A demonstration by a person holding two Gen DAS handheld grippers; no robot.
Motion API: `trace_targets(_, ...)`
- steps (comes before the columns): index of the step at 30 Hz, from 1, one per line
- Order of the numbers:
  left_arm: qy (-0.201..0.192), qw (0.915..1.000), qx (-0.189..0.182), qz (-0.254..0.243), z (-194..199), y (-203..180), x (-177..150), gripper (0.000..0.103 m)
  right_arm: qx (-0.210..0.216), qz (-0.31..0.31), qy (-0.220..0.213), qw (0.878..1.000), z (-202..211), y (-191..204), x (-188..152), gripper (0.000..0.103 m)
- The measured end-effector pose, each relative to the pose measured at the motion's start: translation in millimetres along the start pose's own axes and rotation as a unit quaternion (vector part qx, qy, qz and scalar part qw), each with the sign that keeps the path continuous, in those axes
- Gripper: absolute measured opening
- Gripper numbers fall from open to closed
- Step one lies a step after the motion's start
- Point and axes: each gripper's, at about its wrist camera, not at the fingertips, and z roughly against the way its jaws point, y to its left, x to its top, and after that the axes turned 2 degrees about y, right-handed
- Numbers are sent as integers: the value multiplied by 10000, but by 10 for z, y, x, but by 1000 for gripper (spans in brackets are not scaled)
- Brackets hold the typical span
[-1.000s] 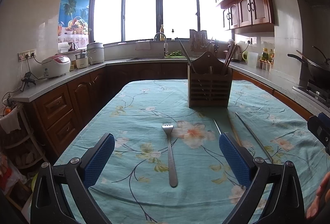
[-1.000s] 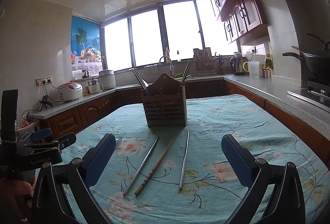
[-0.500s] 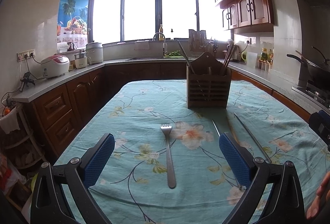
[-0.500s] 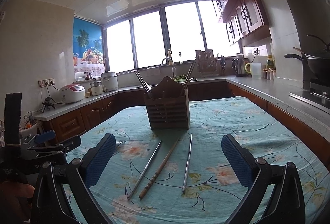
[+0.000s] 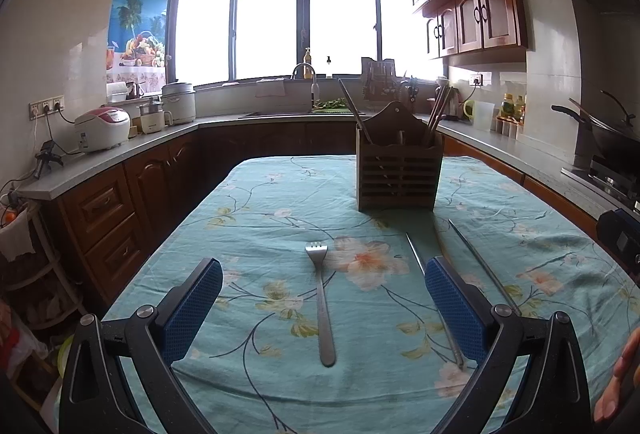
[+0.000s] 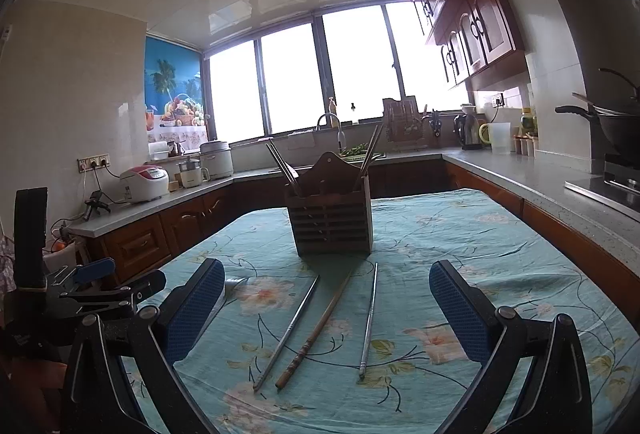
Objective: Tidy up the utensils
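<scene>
A steel fork [image 5: 322,302] lies on the floral tablecloth, tines away from me, between the fingers of my open left gripper [image 5: 323,298]. A slatted wooden utensil holder [image 5: 399,170] [image 6: 330,212] stands at mid-table with chopsticks leaning out of it. In front of it lie three loose chopsticks: a metal one [image 6: 288,330], a wooden one [image 6: 316,330] and another metal one [image 6: 369,318]. My open right gripper [image 6: 326,304] hovers above them with nothing held. The left wrist view shows two metal chopsticks [image 5: 482,266] right of the fork.
The table [image 5: 280,218] wears a teal flowered cloth. Counters run around it, with rice cookers [image 5: 103,128] at left, a sink [image 5: 304,74] at the back and a wok [image 5: 612,138] on the stove at right. The other gripper [image 6: 80,294] shows at the right wrist view's left edge.
Both cameras have tilted slightly; the holder and utensils sit a little lower in the right wrist view. Nothing on the table has moved, and both grippers stay open.
</scene>
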Motion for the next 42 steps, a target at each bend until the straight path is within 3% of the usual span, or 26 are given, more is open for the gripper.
trace_targets(42, 46, 10000, -15, -14, -35, -89, 89, 102, 35, -25, 73, 10000, -96, -4, 35, 103)
